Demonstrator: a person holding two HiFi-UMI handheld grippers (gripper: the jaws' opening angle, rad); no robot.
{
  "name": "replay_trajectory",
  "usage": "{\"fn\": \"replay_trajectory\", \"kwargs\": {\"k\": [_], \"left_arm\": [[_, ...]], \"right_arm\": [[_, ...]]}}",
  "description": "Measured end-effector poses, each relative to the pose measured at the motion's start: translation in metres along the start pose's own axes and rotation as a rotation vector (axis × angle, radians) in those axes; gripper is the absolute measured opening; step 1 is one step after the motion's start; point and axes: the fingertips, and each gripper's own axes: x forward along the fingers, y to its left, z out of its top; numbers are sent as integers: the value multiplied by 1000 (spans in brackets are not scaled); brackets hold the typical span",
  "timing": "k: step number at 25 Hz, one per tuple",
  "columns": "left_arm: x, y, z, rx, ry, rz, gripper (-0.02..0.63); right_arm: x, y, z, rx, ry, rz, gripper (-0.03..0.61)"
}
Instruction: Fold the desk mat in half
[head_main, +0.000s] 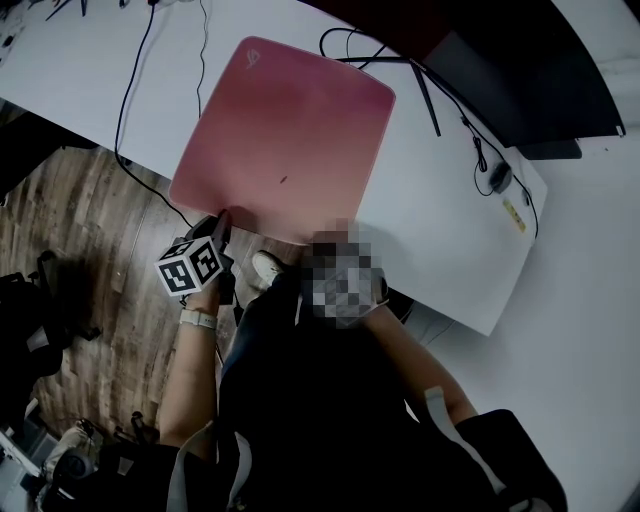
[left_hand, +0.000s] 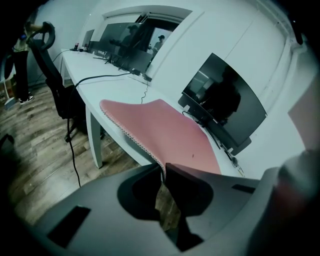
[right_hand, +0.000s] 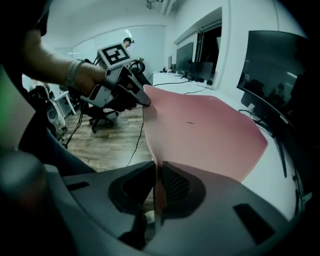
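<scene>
Left gripper (left_hand: 164, 169) and right gripper (right_hand: 156, 167) both pinch the near edge of the desk mat (head_main: 285, 125), so next it probably wants lifting over to the far side.

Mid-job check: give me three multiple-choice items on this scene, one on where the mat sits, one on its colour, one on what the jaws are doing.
1. Where does the desk mat lie?
A. on the wood floor
B. on the white table
C. on a chair seat

2. What colour is the desk mat?
A. pink
B. blue
C. green

3. How do the jaws of the left gripper and the right gripper stand?
A. both wide open, clear of the mat
B. only the left shut on it
C. both shut on the mat's near edge

Answers:
1 B: the head view shows it spread on the tabletop.
2 A: it reads pink in all three views.
3 C: each gripper view shows the mat's edge pinched between that gripper's jaws.
</scene>
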Motion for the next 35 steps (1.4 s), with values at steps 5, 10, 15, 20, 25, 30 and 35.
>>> {"fn": "replay_trajectory", "kwargs": {"k": [5,10,15,20,25,30,35], "left_arm": [[-8,-6,4,-8,-15,-12,28],[-23,-4,5,-30,-25,-9,25],[-40,8,3,-25,-24,21,25],[-60,23,4,-48,-46,49,25],[-79,34,2,-35,-57,80,25],[-98,49,-2,-19,-51,130,25],[-108,51,-1,22,-28,191,25]], "right_arm": [[-12,-3,4,142,-37,119,32],[-25,8,18,168,-59,227,29],[-29,32,29,156,-56,363,28],[-33,56,45,139,-61,469,28],[-35,80,56,102,-57,542,28],[-37,105,68,54,-52,597,26],[-40,107,74,25,-56,600,28]]}}
